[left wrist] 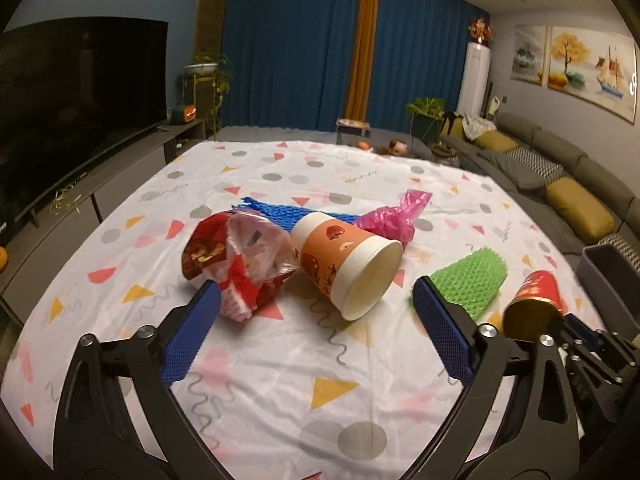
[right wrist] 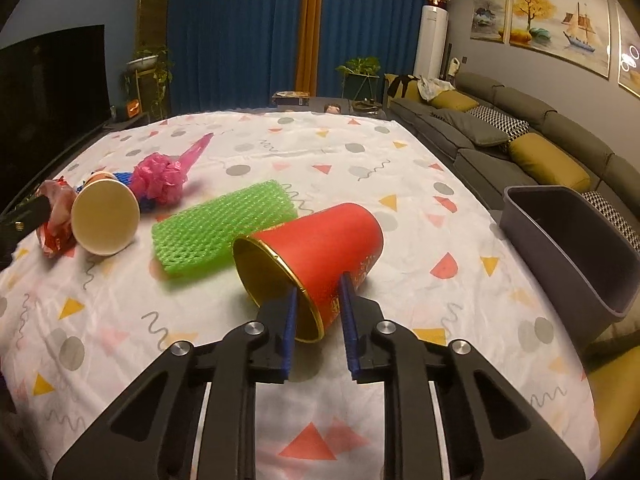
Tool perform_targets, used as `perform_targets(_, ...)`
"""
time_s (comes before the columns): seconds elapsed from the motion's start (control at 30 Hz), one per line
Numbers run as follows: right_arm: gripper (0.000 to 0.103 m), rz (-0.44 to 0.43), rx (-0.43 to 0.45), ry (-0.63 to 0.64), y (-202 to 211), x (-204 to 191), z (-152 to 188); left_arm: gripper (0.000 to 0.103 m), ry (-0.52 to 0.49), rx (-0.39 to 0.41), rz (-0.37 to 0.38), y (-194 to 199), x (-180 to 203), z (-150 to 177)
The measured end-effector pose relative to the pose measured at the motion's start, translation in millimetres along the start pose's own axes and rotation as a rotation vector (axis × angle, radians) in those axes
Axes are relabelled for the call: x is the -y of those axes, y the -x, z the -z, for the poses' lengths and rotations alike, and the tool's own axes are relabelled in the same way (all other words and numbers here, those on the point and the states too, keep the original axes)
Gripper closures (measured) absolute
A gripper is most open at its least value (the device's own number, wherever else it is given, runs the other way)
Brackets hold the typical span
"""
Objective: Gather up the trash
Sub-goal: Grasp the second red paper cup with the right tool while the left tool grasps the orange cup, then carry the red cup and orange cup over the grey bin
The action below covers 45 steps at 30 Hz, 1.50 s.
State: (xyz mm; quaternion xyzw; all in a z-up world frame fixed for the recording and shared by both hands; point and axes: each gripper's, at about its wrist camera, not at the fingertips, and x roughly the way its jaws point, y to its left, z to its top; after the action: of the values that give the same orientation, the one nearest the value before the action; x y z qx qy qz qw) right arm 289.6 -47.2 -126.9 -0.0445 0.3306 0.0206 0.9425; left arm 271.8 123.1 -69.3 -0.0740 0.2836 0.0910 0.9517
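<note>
A red paper cup [right wrist: 320, 248] with a gold inside lies on its side on the patterned tablecloth [right wrist: 280, 152]. My right gripper [right wrist: 320, 300] is shut on its rim, one pad inside the mouth and one against the outer wall. From the left wrist view the red cup [left wrist: 536, 304] shows at the right with the right gripper [left wrist: 580, 336] behind it. My left gripper [left wrist: 316, 285] is open just short of a tipped orange-and-white paper cup [left wrist: 348, 268] and a crumpled red wrapper [left wrist: 236, 260]. A green foam net [right wrist: 224, 228] lies between the two cups.
A blue foam net [left wrist: 280, 212] and a pink plastic bag [left wrist: 392, 216] lie behind the orange cup. A grey bin [right wrist: 580, 248] stands off the table's right edge, in front of a sofa [right wrist: 520, 136]. A television [left wrist: 80, 100] stands on the left.
</note>
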Motion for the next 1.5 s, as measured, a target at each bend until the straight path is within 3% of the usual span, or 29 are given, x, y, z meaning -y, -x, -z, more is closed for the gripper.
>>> perform_targets(0.33, 0.099, 0.000, 0.015, -0.052, 2.8, 18.2, 1.6, 0.062, -0.053, -0.124, -0.011, -47.5, 14.3, -1.9)
perform_targets(0.47, 0.099, -0.015, 0.018, -0.079, 4.2, 27.0, 3.1, 0.074, -0.053, -0.151, -0.019, -57.1, 14.4, -0.8)
perform_targets(0.53, 0.099, -0.020, 0.020, -0.089, 5.0, 30.4, 3.5, 0.085, -0.048, -0.160, -0.013, -59.7, 12.8, -0.6)
perform_targets(0.67, 0.099, -0.021, 0.028, -0.101, 7.9, 35.4, 5.6, 0.093, -0.035, -0.167, -0.010, -61.1, 9.2, -0.4)
perform_targets(0.73, 0.099, -0.021, 0.030, -0.107, 10.0, 38.1, 6.7, 0.101, -0.036, -0.164, -0.011, -60.2, 8.5, -0.4)
perform_targets(1.17, 0.099, -0.031, 0.083, -0.142, 43.6, 56.5, 14.4, 0.101, -0.030, -0.054, 0.067, 0.6, 12.7, -3.1)
perform_targets(1.5, 0.099, -0.029, 0.130, -0.173, 75.7, 77.9, 20.3, 0.101, -0.078, 0.002, 0.150, 45.9, 45.7, 0.4)
